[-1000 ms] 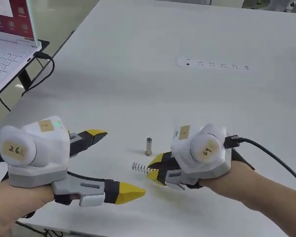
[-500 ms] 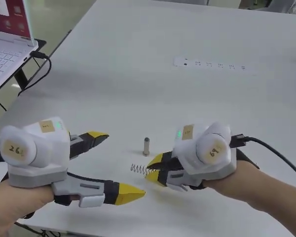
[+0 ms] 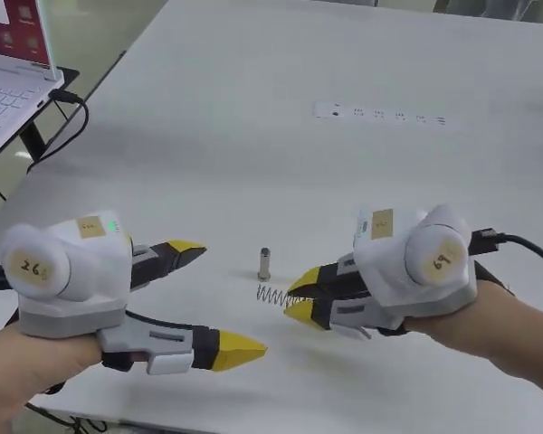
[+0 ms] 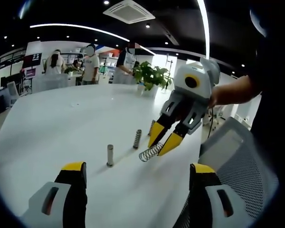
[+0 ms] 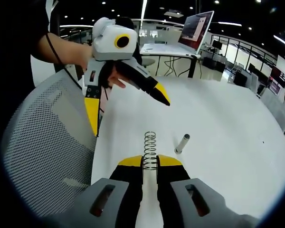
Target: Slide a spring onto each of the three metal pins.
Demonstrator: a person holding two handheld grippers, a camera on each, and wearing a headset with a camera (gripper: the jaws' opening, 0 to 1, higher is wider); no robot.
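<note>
The right gripper, its fingers pinching the spring, had shifted rightward, leaving the spring's free end just beside the bare pin on the surface. Threading seemed imminent. The left gripper waited with fingers spread.

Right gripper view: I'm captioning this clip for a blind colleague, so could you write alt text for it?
The right gripper is shut on one end of a spring, which sticks out forward from its yellow tips over a white table. A metal pin stands just right of the spring, and the left gripper hangs open beyond.
</note>
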